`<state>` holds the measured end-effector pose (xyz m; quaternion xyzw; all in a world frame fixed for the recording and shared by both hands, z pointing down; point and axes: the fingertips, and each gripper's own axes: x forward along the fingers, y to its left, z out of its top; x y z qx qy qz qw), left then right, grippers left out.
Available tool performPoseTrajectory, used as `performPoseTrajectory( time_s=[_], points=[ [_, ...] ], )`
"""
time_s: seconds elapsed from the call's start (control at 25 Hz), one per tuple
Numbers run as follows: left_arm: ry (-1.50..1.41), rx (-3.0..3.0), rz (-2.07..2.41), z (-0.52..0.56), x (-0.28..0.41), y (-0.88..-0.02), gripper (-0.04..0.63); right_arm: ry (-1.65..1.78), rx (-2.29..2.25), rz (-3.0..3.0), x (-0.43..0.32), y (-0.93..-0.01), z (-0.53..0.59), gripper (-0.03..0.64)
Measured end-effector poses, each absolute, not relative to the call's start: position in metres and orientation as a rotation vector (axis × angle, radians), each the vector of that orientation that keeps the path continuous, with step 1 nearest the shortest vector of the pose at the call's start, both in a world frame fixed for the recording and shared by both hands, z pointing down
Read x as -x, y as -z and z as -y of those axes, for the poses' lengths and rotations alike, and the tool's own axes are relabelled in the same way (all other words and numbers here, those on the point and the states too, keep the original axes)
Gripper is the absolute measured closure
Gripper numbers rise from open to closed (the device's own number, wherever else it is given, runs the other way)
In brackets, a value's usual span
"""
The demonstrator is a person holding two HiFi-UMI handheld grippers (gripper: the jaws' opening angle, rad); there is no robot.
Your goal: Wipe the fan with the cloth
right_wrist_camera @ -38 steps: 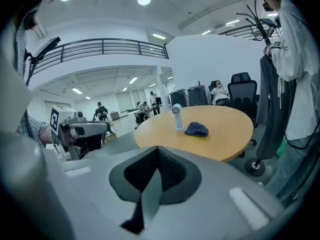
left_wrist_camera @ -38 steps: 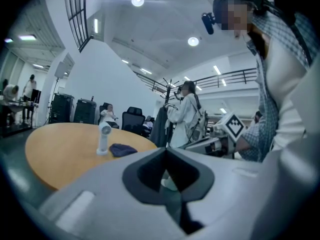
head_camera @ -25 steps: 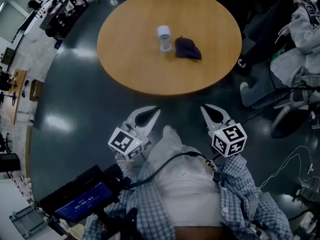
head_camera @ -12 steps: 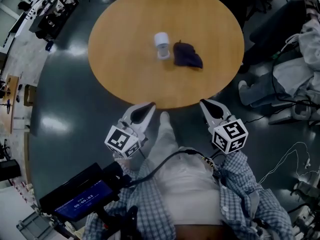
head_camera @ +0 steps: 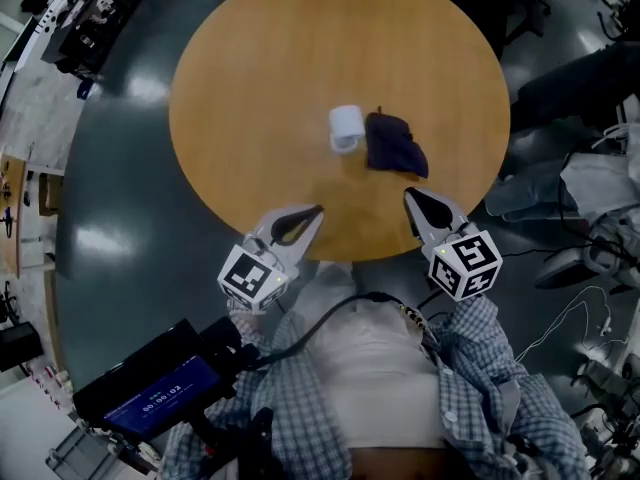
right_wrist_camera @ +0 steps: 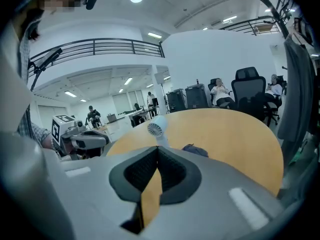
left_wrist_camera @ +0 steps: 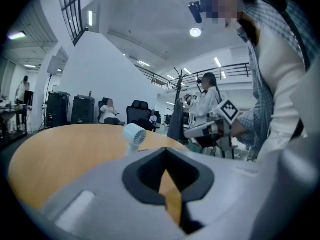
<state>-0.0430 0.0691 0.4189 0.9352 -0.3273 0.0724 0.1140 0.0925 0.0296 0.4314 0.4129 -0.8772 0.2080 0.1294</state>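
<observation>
A small white fan (head_camera: 346, 128) stands upright near the middle of the round wooden table (head_camera: 250, 88). A dark blue cloth (head_camera: 394, 145) lies crumpled just right of it. My left gripper (head_camera: 312, 210) is shut and empty over the table's near edge, left of the fan. My right gripper (head_camera: 409, 196) is also shut and empty, just short of the cloth. In the left gripper view the fan (left_wrist_camera: 134, 136) stands ahead on the table. The right gripper view shows the fan (right_wrist_camera: 157, 129) and the cloth (right_wrist_camera: 194, 150) beyond the closed jaws.
Dark floor surrounds the table. A person's legs and shoes (head_camera: 520, 193) sit at the table's right side, with chairs and cables (head_camera: 590, 298) beyond. Equipment racks (head_camera: 85, 28) stand at the upper left. People sit in office chairs (right_wrist_camera: 250, 91) in the background.
Both grippers have moved forward from over the floor to the table's near edge, still shut. The table, fan and cloth now appear closer in the head view.
</observation>
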Motion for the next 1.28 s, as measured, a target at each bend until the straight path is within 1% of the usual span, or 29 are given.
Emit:
performPoseTrajectory(
  time_s=[0.12,0.32,0.4,0.56,0.72,0.88,1.16,1.24,1.28],
  points=[
    [-0.247,-2.756,0.936,-0.023,0.056,-0.430,0.595,-0.608,-1.191,2.532,-0.077,-0.435,0.017,0.612],
    [-0.254,-2.770,0.897,0.016,0.073,-0.446,0.590,-0.636,-1.201,2.509,-0.057,-0.444,0.047,0.612],
    [-0.265,-2.762,0.876,0.034,0.072,-0.452,0.563,-0.659,-1.203,2.488,-0.056,-0.451,0.057,0.612],
    [-0.298,-2.777,0.875,0.062,0.063,-0.471,0.478,-0.695,-1.194,2.450,-0.066,-0.465,0.068,0.612],
    [-0.389,-2.803,0.841,0.078,0.049,-0.494,0.443,-0.714,-1.154,2.428,-0.074,-0.476,0.072,0.612],
    [-0.437,-2.837,0.805,0.097,0.039,-0.516,0.389,-0.734,-1.130,2.411,-0.077,-0.492,0.080,0.612],
    [-0.439,-2.882,0.713,0.116,0.024,-0.523,0.380,-0.780,-1.138,2.372,-0.075,-0.504,0.085,0.612],
    [-0.425,-2.896,0.687,0.118,0.020,-0.521,0.392,-0.781,-1.146,2.366,-0.076,-0.505,0.086,0.611],
    [-0.424,-2.906,0.672,0.118,0.018,-0.520,0.417,-0.778,-1.150,2.363,-0.077,-0.505,0.086,0.612]
  ],
)
